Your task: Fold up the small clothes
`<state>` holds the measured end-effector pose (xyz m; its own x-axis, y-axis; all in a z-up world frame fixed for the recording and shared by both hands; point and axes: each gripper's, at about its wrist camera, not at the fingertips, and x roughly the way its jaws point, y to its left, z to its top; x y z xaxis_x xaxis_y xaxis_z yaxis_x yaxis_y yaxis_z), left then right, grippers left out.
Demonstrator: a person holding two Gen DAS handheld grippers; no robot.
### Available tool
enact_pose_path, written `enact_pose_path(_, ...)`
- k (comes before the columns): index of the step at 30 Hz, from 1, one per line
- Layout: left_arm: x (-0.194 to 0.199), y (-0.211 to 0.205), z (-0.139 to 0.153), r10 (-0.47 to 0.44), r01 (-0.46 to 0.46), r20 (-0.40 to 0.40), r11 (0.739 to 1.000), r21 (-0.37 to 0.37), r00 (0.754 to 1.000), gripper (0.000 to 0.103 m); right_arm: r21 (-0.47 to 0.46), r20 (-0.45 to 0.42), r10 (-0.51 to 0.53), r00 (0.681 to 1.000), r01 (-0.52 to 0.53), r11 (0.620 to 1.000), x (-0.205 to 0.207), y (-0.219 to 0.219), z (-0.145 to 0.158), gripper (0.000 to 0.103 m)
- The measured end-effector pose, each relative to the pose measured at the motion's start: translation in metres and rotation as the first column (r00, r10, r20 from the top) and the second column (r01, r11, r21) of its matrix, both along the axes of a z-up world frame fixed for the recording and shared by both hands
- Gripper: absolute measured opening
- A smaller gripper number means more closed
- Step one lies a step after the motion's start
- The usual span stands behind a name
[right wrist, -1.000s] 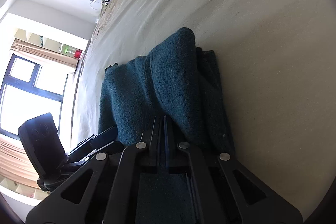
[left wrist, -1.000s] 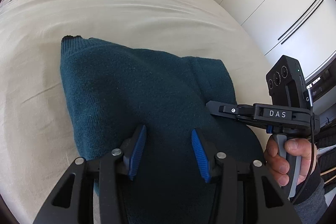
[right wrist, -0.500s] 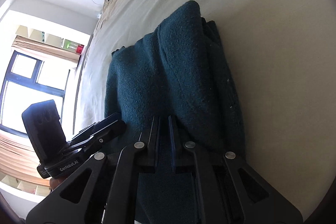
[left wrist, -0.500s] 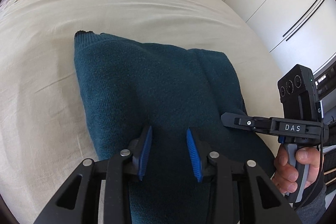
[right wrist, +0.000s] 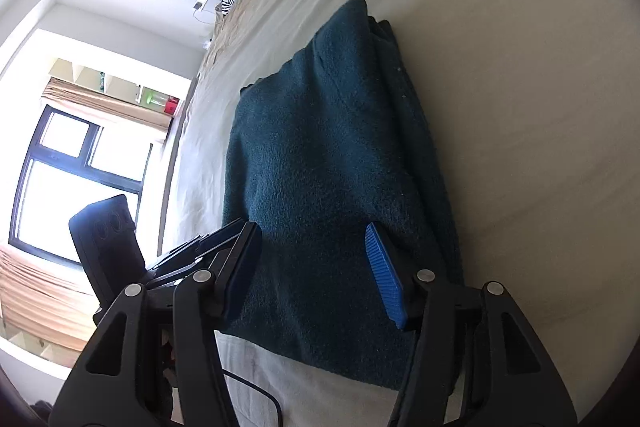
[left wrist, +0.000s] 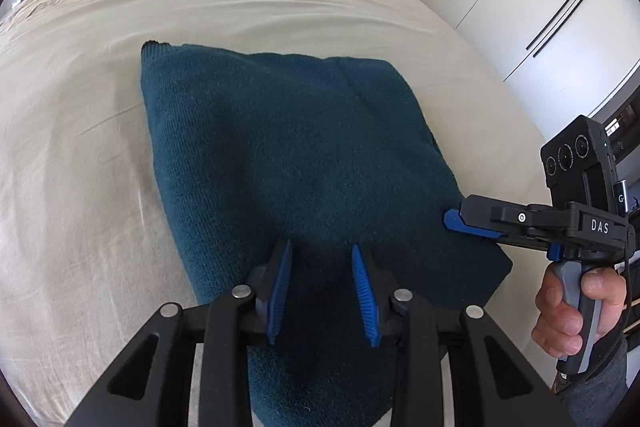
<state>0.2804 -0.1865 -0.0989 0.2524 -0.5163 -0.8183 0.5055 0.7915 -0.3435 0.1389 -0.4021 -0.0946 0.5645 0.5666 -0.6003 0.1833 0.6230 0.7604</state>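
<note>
The right gripper point(right wrist: 316, 275) is opening, letting go of the folded sweater point(left wrist: 296, 163); the left gripper point(left wrist: 322, 291), closing, grips nothing. Fold looks laid; next, withdraw both clear.

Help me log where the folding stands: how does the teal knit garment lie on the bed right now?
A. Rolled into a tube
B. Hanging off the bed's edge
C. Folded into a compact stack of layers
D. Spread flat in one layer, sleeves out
C: the teal knit garment sits on the bed as a squarish bundle, and the right wrist view shows several layers stacked along its side edge.
</note>
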Motion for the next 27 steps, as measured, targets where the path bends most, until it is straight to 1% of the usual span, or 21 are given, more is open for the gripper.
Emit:
enact_pose_path(1, 0.0, -0.001, -0.001, 0.001, -0.001, 0.003, 1.0, -0.002, 1.0, 0.034, 0.012, 0.011, 0.0, 1.0, 0.0, 1.0, -0.003, -0.001, -0.006, 0.049)
enact_pose_path(2, 0.001, -0.002, 0.0, 0.002, -0.002, 0.001, 1.0, -0.001, 1.0, 0.034, 0.024, 0.017, -0.004, 1.0, 0.004, 1.0, -0.005, -0.003, -0.008, 0.049)
enact_pose_path(4, 0.0, -0.001, 0.004, 0.003, -0.003, -0.001, 1.0, -0.004, 1.0, 0.034, 0.041, 0.016, -0.016, 1.0, 0.015, 0.999, -0.007, -0.001, -0.003, 0.051)
enact_pose_path(6, -0.004, 0.01, 0.015, 0.018, -0.018, -0.007, 0.998, -0.057, 1.0, 0.037, 0.01, 0.015, -0.027, 1.0, 0.027, 1.0, -0.016, -0.001, 0.011, 0.051)
enact_pose_path(7, -0.007, 0.018, 0.023, 0.031, -0.031, -0.006, 0.995, -0.09, 1.0, 0.042, -0.013, 0.027, -0.035, 0.999, 0.036, 0.999, -0.019, -0.004, 0.018, 0.052)
enact_pose_path(8, -0.011, 0.028, 0.031, 0.042, -0.04, 0.015, 0.992, -0.121, 0.999, 0.055, -0.033, 0.044, -0.042, 0.998, 0.044, 0.999, -0.023, -0.006, 0.026, 0.052)
enact_pose_path(9, -0.016, 0.037, 0.038, 0.056, -0.049, 0.045, 0.989, -0.143, 0.997, 0.064, -0.048, 0.051, -0.046, 0.998, 0.048, 0.998, -0.026, -0.01, 0.033, 0.053)
enact_pose_path(10, -0.017, 0.046, 0.041, 0.077, -0.067, 0.063, 0.986, -0.152, 0.995, 0.077, -0.065, 0.047, -0.047, 0.998, 0.05, 0.997, -0.03, -0.018, 0.037, 0.054)
enact_pose_path(11, -0.015, 0.054, 0.041, 0.1, -0.09, 0.058, 0.984, -0.155, 0.993, 0.08, -0.085, 0.035, -0.046, 0.998, 0.049, 0.995, -0.03, -0.022, 0.04, 0.054)
enact_pose_path(12, -0.009, 0.062, 0.036, 0.117, -0.111, 0.031, 0.981, -0.158, 0.993, 0.08, -0.099, 0.015, -0.046, 0.999, 0.047, 0.994, -0.028, -0.025, 0.041, 0.054)
enact_pose_path(14, 0.005, 0.077, 0.018, 0.167, -0.174, -0.056, 0.971, -0.162, 0.984, 0.079, -0.086, -0.028, -0.038, 0.999, 0.036, 0.996, -0.014, -0.04, 0.035, 0.054)
enact_pose_path(15, 0.012, 0.085, 0.01, 0.192, -0.208, -0.105, 0.961, -0.18, 0.976, 0.079, -0.069, -0.044, -0.036, 0.998, 0.033, 0.997, -0.008, -0.045, 0.031, 0.054)
enact_pose_path(17, 0.022, 0.097, -0.005, 0.202, -0.247, -0.192, 0.937, -0.246, 0.96, 0.079, -0.062, -0.076, -0.049, 0.996, 0.044, 0.997, 0.004, -0.05, 0.022, 0.054)
enact_pose_path(18, 0.027, 0.099, -0.011, 0.208, -0.261, -0.218, 0.932, -0.25, 0.954, 0.079, -0.053, -0.082, -0.045, 0.996, 0.04, 0.998, 0.003, -0.061, 0.013, 0.054)
enact_pose_path(20, 0.035, 0.097, -0.019, 0.203, -0.258, -0.239, 0.938, -0.23, 0.95, 0.079, -0.016, -0.104, -0.027, 0.994, 0.026, 1.0, 0.012, -0.067, -0.002, 0.054)
enact_pose_path(22, 0.041, 0.089, -0.026, 0.179, -0.243, -0.267, 0.943, -0.229, 0.947, 0.079, -0.005, -0.127, -0.022, 0.992, 0.022, 1.0, 0.023, -0.067, -0.014, 0.054)
enact_pose_path(24, 0.044, 0.079, -0.027, 0.162, -0.224, -0.265, 0.949, -0.223, 0.951, 0.079, 0.005, -0.119, -0.008, 0.993, 0.008, 1.0, 0.035, -0.066, -0.018, 0.054)
enact_pose_path(27, 0.05, 0.067, -0.029, 0.15, -0.226, -0.298, 0.945, -0.239, 0.943, 0.079, 0.025, -0.12, 0.014, 0.993, -0.011, 1.0, 0.052, -0.06, -0.024, 0.054)
